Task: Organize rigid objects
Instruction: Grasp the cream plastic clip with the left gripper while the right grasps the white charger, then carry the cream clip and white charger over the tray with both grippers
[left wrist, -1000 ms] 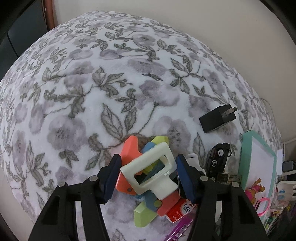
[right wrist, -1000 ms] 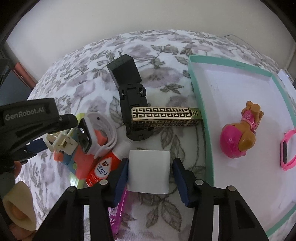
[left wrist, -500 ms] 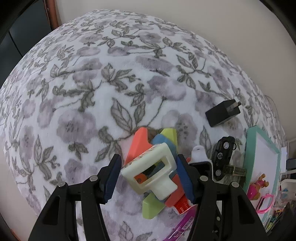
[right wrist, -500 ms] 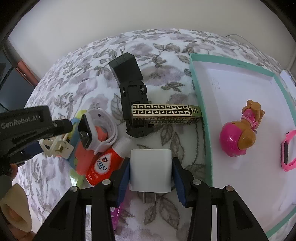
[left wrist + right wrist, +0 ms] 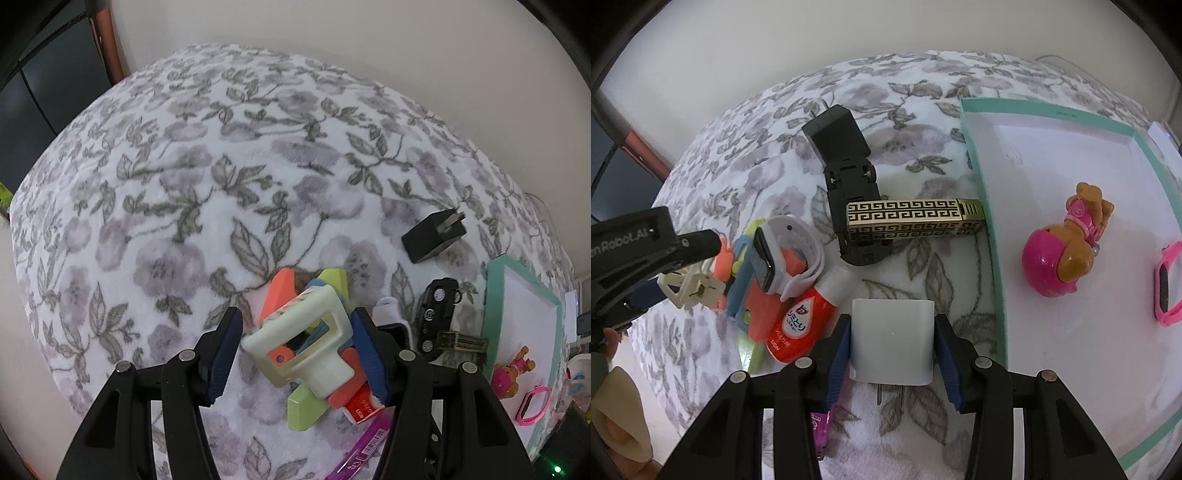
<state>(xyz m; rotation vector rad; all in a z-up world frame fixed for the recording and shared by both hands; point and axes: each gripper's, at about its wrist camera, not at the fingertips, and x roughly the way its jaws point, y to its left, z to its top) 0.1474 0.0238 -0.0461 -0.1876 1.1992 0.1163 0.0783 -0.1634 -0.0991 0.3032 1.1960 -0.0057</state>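
My left gripper [image 5: 295,326] is shut on a cream plastic frame piece [image 5: 330,369] and holds it above a pile of orange, blue and green plastic pieces [image 5: 275,295]. From the right wrist view that piece [image 5: 698,291] hangs off the left gripper [image 5: 665,258], clear of the blanket. My right gripper [image 5: 892,325] is shut on a white charger block [image 5: 892,339], whose prongs show below it. Just right of it lies the teal-rimmed tray [image 5: 991,258], holding a pink toy dog [image 5: 1060,258] and a pink watch [image 5: 1165,284].
On the floral blanket [image 5: 221,184] lie a black charger [image 5: 836,136], a black toy car [image 5: 853,206], a gold-patterned box [image 5: 912,219], a white smartwatch [image 5: 786,254], an orange-red bottle [image 5: 805,321] and a purple pen [image 5: 365,450]. A wall runs behind the bed.
The left gripper has risen with the cream piece, so the pile looks smaller and lower. In the right gripper the white charger has come up slightly and its prongs now show.
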